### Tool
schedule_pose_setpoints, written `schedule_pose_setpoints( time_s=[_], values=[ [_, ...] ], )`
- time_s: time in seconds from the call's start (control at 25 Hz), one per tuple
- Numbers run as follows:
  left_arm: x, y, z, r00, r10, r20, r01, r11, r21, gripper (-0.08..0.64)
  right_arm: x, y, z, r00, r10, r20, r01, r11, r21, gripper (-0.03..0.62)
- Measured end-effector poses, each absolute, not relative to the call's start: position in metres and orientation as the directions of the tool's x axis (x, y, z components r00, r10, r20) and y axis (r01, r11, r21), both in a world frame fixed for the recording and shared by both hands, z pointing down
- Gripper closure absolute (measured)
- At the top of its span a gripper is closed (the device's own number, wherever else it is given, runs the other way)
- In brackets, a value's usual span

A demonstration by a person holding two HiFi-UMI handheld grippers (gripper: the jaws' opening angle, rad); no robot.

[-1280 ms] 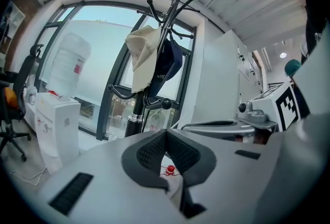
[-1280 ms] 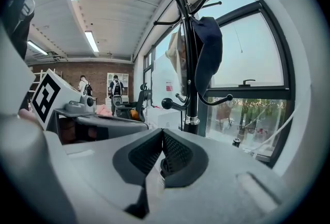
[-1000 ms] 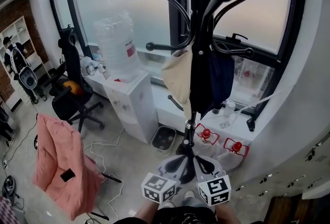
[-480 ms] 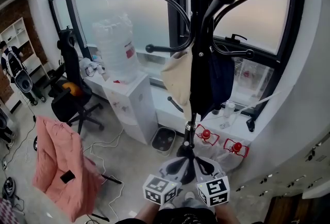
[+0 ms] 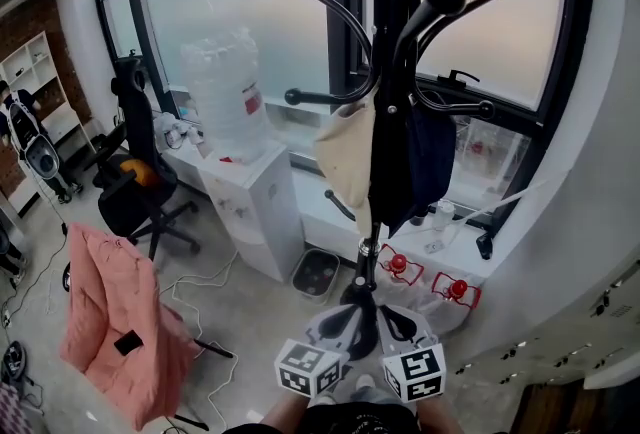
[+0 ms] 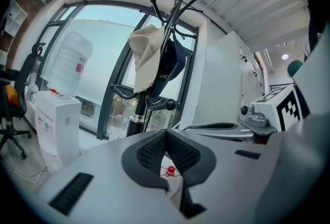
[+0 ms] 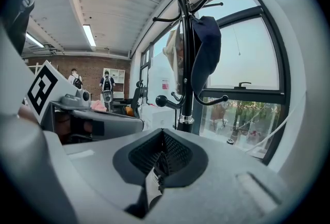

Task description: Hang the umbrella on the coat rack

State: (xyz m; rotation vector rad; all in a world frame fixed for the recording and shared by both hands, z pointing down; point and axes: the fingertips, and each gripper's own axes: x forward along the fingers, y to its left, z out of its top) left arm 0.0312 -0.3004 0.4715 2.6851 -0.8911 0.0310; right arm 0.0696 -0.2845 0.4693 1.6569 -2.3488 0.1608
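The black coat rack (image 5: pixel 392 42) stands by the window, its curved hooks spreading out from the pole. A cream cloth (image 5: pixel 347 154) and a dark navy item (image 5: pixel 432 157) hang on it, with a long black shape (image 5: pixel 388 177) down along the pole; I cannot tell whether that is the umbrella. Both grippers sit low in the head view, side by side just in front of the rack's base. My left gripper (image 5: pixel 345 315) (image 6: pixel 166 133) is shut, nothing visibly gripped. My right gripper (image 5: pixel 393 318) (image 7: pixel 163 133) is also shut and empty, facing the rack's pole (image 7: pixel 186 68).
A white water dispenser (image 5: pixel 262 207) with a large bottle (image 5: pixel 225 92) stands left of the rack. A black office chair (image 5: pixel 140 172) and a pink jacket (image 5: pixel 115 322) are farther left. Red-capped jugs (image 5: pixel 400 264) and a small bin (image 5: pixel 318 272) sit by the base. People (image 7: pixel 106 83) stand far off.
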Motion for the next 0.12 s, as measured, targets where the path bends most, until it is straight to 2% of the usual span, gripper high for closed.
schedule_pose_setpoints(
  time_s=[0.12],
  values=[
    [0.0336, -0.3005, 0.4710, 0.811, -0.574, 0.115, -0.581, -0.763, 0.284, 0.549, 0.0717, -0.2857, 0.4691, -0.310, -0.910, 0.275, -0.939, 0.339, 0.064, 0.588]
  ],
)
